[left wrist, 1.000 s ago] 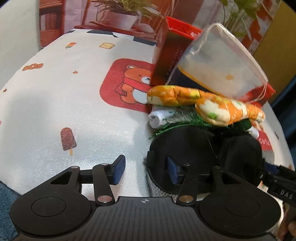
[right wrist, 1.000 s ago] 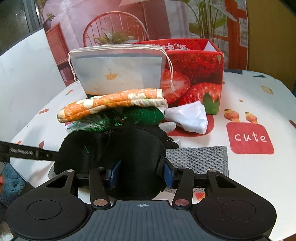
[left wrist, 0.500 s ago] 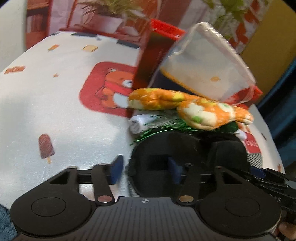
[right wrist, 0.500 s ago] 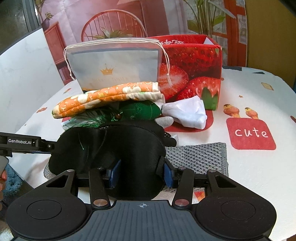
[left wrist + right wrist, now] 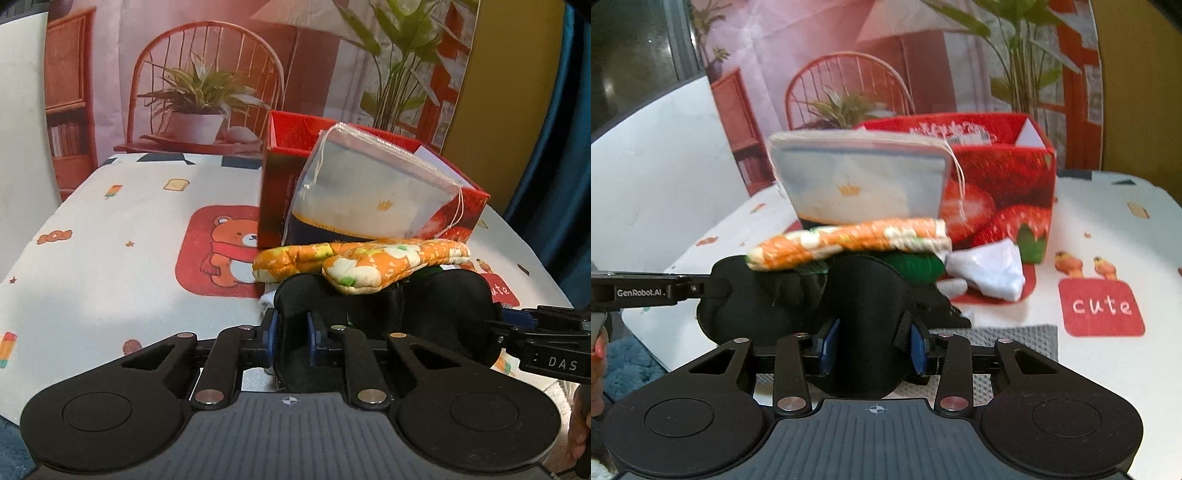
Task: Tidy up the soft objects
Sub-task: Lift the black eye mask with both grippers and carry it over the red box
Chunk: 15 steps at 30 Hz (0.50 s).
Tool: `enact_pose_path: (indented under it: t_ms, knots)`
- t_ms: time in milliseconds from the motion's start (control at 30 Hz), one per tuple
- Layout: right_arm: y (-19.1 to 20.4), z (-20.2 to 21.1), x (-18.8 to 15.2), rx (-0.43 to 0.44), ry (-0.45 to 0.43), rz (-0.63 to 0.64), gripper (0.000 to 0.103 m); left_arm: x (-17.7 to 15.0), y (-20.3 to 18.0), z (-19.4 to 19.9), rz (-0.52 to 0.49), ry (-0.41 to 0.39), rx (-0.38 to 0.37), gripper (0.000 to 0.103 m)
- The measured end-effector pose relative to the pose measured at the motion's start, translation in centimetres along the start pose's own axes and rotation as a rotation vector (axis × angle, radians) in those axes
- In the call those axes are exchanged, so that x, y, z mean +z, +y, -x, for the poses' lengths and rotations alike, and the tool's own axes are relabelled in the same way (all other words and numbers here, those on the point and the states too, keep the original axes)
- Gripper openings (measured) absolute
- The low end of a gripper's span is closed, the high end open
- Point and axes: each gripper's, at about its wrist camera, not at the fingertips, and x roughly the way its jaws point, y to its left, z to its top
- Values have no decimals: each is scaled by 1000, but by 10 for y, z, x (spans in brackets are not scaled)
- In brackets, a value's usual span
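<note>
A cartoon-print cloth covered the worktop (image 5: pixel 110 258), with a strawberry box (image 5: pixel 1004 184) at the back. Both grippers had just been closing on a black eye mask (image 5: pixel 864 314): the left gripper (image 5: pixel 291 338) had pinched one end nearly shut, and the right gripper (image 5: pixel 871 349) clamped the other end, fingers partly apart. The mask sat at the near edge of the pile, just under an orange mitt (image 5: pixel 369 266). The pick-up looked under way; the next move would need a joint lift clear of the pile.

Black tongs (image 5: pixel 291 341), blue pads (image 5: pixel 827 345), seemingly silver screws.
</note>
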Motion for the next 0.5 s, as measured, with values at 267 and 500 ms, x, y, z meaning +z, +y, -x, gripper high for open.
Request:
enact_pose_path:
  t_ms: [267,500]
  knots:
    - [8,22,13,28,-71,14,17,9,0,34,1,-112,0,15]
    - [19,39,26,44,-144,44,14,19,-10,53,-32,-201,12,14]
